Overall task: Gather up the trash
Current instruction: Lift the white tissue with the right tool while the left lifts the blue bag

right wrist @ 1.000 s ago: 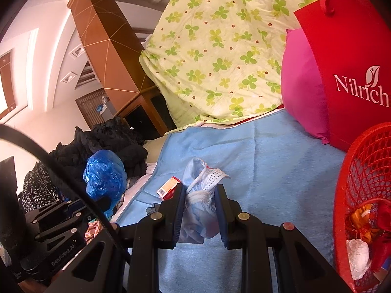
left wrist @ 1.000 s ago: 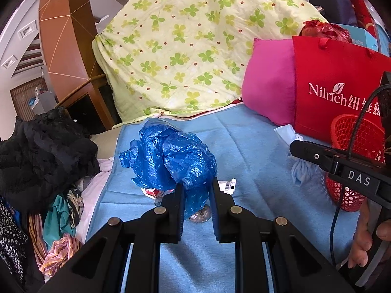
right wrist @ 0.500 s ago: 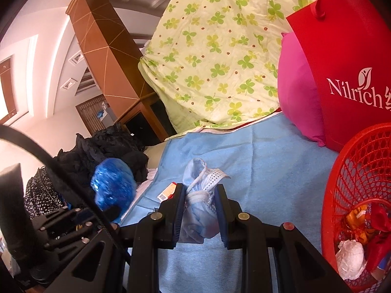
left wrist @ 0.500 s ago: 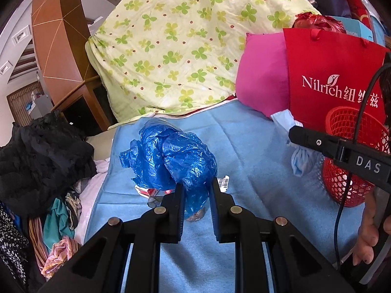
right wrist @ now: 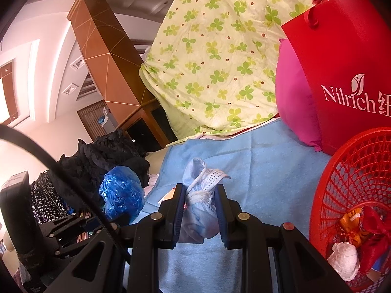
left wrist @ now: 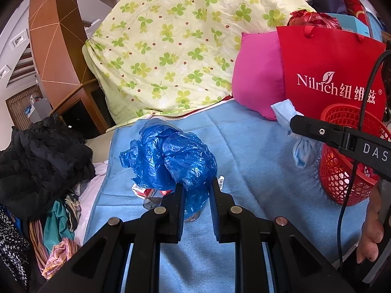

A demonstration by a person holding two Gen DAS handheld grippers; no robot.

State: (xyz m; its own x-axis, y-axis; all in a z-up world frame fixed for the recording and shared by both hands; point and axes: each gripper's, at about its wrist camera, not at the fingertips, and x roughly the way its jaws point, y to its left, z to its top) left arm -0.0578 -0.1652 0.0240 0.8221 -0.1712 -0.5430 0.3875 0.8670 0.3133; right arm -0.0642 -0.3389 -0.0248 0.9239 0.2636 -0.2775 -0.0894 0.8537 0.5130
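A bed point(left wrist: 244, 151) covered by a light blue blanket fills both views, with a clover-print quilt point(left wrist: 176, 48) heaped at its far end and a pink pillow point(left wrist: 256, 80) beside it. A red bag point(left wrist: 327, 73) printed "Nilrich" leans against the pillow, and a red basket point(right wrist: 354, 185) stands in front of the bag at the right, holding a white wad and red and orange wrappers. Dark clothes point(left wrist: 41, 161) are piled off the bed's left edge. The left claw point(left wrist: 195, 190) is clamped on a crumpled blue plastic bag point(left wrist: 171, 161); the bag's lower tail is pinched between the pads and its bulk balloons up and to the left above the fingertips. A small red-and-white packet point(left wrist: 143, 191) lies on the blanket just under it. The right claw point(right wrist: 199, 195) is clamped on a pale blue mask point(right wrist: 202, 190), bunched between the pads with its top and strap sticking out past the tips, near the basket's left rim. A hand point(left wrist: 370, 229) grips the right claw's handle.
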